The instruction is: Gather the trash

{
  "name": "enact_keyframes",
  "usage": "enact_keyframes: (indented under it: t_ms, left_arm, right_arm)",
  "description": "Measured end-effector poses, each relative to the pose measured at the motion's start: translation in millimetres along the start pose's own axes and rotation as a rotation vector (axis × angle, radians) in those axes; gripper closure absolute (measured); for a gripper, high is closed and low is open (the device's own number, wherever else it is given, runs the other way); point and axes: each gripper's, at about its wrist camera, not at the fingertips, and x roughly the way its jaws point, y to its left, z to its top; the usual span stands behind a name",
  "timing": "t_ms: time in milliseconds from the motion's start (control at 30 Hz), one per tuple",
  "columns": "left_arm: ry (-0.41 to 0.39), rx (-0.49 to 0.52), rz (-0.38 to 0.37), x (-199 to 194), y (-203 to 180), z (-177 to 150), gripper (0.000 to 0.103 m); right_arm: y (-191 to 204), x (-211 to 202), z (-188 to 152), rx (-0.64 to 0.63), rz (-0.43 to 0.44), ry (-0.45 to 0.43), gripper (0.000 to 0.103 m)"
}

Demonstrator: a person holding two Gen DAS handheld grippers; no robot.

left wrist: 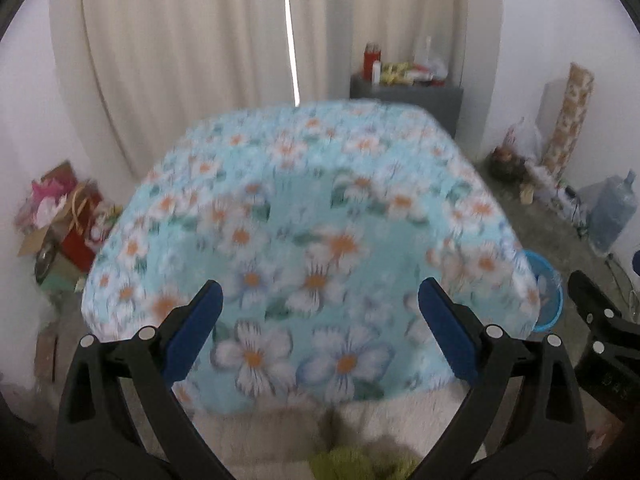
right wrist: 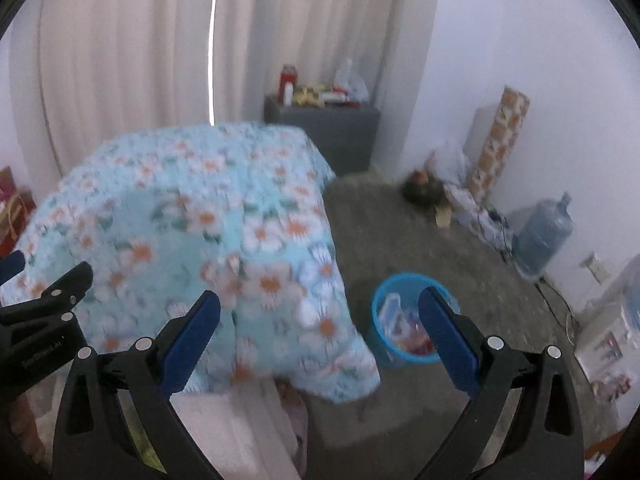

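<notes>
A blue trash bin (right wrist: 404, 320) stands on the grey floor beside the table's right corner, holding wrappers and scraps; its rim also shows in the left wrist view (left wrist: 546, 292). A table with a light-blue flowered cloth (left wrist: 312, 216) fills the left wrist view and shows in the right wrist view (right wrist: 192, 232). My left gripper (left wrist: 320, 300) is open and empty above the table's near edge. My right gripper (right wrist: 320, 308) is open and empty, raised between the table corner and the bin. No loose trash shows on the cloth. Both views are blurred.
A grey cabinet (right wrist: 324, 128) with bottles and packets stands by the curtain. A water jug (right wrist: 544, 236), a wrapping-paper roll (right wrist: 500, 144) and floor clutter (right wrist: 428, 192) line the right wall. Gift bags and boxes (left wrist: 64, 216) sit at the left. Something yellow-green (left wrist: 352, 460) lies below the table edge.
</notes>
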Motion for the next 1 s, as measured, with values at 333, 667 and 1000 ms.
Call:
enact_keyframes:
  t_ms: [333, 667, 1000]
  left_arm:
    - [0.108, 0.000, 0.001, 17, -8, -19, 0.009]
    - [0.117, 0.040, 0.000, 18, -18, -15, 0.009]
    - [0.131, 0.044, -0.010, 19, -24, -17, 0.009]
  right_arm:
    - [-19, 16, -14, 0.043, -0.062, 0.078, 0.007]
    - [-34, 24, -19, 0.073, -0.073, 0.111, 0.007]
    - [-35, 27, -21, 0.069, -0.085, 0.125, 0.007]
